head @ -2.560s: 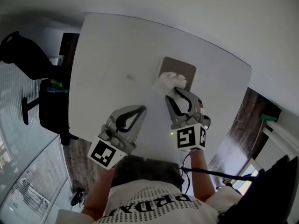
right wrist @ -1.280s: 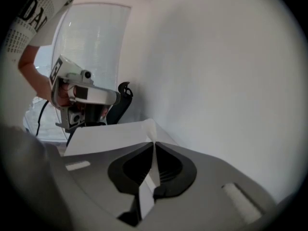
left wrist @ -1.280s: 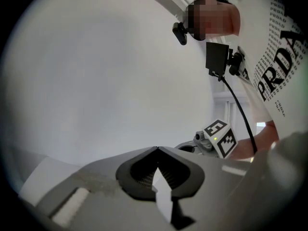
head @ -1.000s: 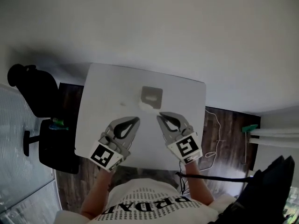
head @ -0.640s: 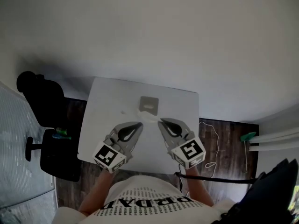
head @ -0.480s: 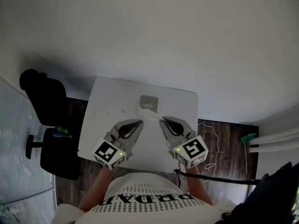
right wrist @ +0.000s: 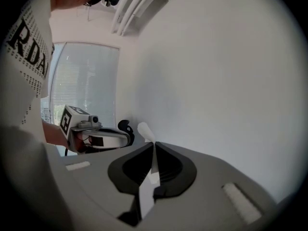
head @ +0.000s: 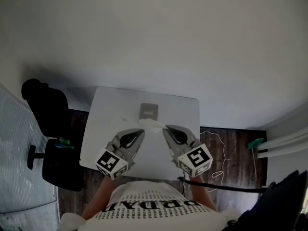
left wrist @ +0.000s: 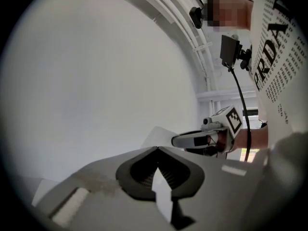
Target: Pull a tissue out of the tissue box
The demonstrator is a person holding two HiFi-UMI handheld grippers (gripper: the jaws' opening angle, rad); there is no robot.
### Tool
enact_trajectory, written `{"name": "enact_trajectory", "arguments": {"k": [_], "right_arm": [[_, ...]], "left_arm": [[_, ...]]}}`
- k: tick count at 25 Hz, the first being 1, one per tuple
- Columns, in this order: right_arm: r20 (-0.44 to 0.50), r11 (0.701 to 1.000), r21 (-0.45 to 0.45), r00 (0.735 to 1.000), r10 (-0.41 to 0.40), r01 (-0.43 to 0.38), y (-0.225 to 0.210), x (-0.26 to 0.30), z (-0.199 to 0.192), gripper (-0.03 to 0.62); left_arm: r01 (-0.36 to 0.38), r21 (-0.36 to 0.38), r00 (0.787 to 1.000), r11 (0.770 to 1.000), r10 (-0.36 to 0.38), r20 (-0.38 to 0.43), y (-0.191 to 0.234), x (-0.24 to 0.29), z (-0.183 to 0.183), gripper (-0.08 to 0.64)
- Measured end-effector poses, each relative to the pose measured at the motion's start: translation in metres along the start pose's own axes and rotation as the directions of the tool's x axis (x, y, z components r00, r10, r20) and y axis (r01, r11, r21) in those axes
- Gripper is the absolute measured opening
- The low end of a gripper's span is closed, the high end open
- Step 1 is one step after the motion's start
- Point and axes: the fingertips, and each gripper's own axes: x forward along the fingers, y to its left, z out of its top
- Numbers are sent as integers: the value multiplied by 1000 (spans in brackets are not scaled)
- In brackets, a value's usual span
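The right gripper (head: 166, 128) and the left gripper (head: 141, 131) each pinch one end of the thin white paper tissue (head: 153, 125). The grey square tissue box (head: 149, 111) sits below them.

your shirt (left wrist: 284, 81) carries large black letters; "rda" reads clearly in both gripper views. the rows of small print beneath are too tiny to read.

Desk (head: 110, 109): white, smooth, matt. Floor (head: 231, 143), lower right: dark wood planks, slight sheen. Tissue (head: 153, 125): thin white paper, soft. Left tool (head: 141, 132) and right tool (head: 166, 128): grey matt plastic, dark ribbed lining. Box (head: 149, 111): grey, matt.
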Motion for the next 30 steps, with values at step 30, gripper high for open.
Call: {"name": "enact_trajectory", "arguments": {"k": [30], "right_arm": [[-50, 1000, 1, 999, 7, -7, -2, -1, -14, 9]], "left_arm": [[11, -18, 1000, 1000, -11, -18, -6, 6, -9, -6]]}}
